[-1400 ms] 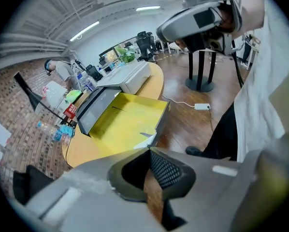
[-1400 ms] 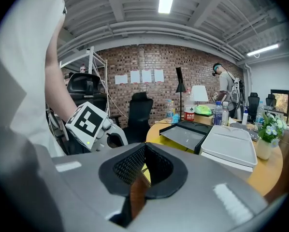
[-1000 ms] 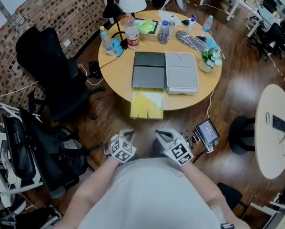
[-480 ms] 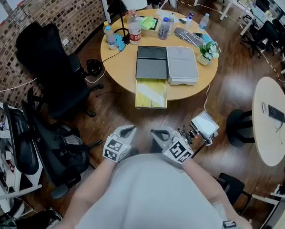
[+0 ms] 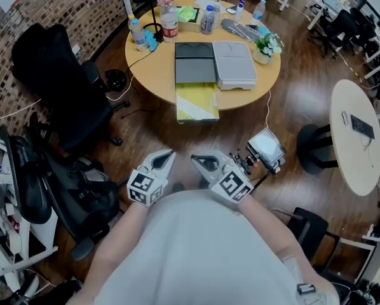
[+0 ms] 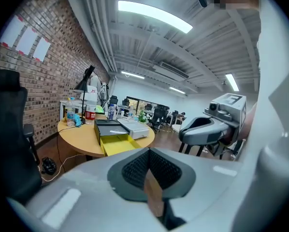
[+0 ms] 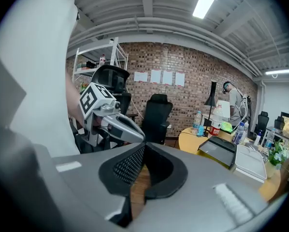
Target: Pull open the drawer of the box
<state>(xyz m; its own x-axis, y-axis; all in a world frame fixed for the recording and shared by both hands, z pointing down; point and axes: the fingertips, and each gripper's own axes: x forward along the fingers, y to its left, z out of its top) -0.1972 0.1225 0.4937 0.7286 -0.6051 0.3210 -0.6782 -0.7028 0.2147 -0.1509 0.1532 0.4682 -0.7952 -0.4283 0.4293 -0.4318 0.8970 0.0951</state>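
Drawer (image 5: 197, 101), yellow and rectangular, juts from dark box (image 5: 194, 62) on round table (image 5: 153, 76).

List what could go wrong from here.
The yellow drawer already juts past the round table's edge; a bump on approach could tip it out of the dark box. A white cable hangs from the table towards the screen on a stand; a foot might snag it.
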